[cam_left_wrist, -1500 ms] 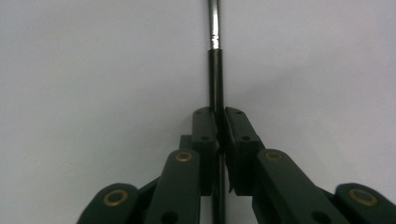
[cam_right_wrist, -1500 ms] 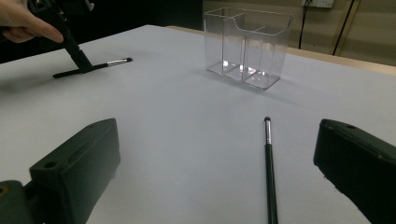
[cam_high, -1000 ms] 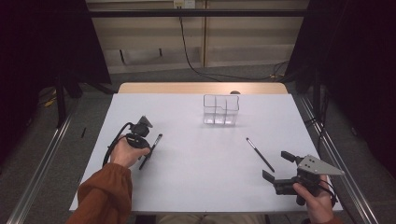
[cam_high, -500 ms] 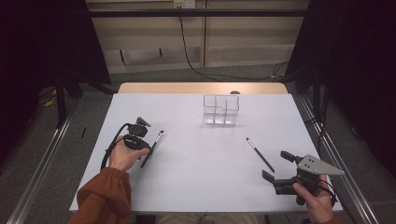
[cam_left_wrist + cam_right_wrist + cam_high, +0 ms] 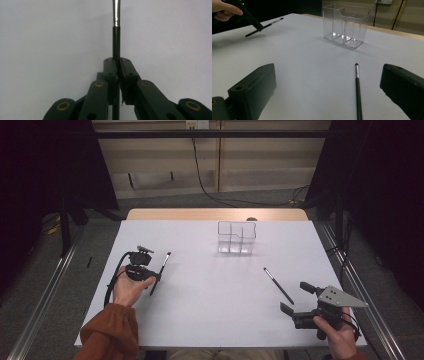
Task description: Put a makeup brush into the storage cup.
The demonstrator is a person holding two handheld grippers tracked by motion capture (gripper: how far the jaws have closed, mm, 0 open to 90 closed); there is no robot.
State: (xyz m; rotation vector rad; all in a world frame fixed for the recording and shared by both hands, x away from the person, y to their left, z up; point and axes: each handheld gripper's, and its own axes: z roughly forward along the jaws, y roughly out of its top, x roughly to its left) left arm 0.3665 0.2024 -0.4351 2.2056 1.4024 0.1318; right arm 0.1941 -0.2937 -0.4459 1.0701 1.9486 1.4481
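I see a clear plastic organizer (image 5: pixel 236 238) standing near the far edge of the desk (image 5: pixel 210 310), split into compartments, all of them bare inside. My left hand-held gripper (image 5: pixel 156 276) is clenched on a thin black brush (image 5: pixel 160 271) near the desk's left edge; its jaws pinch the handle, with the silver collar ahead of them. My right hand-held gripper (image 5: pixel 295 299) sits released by the near right corner, jaws wide apart, with a second brush (image 5: pixel 278 285) lying flat on the desk just ahead of it.
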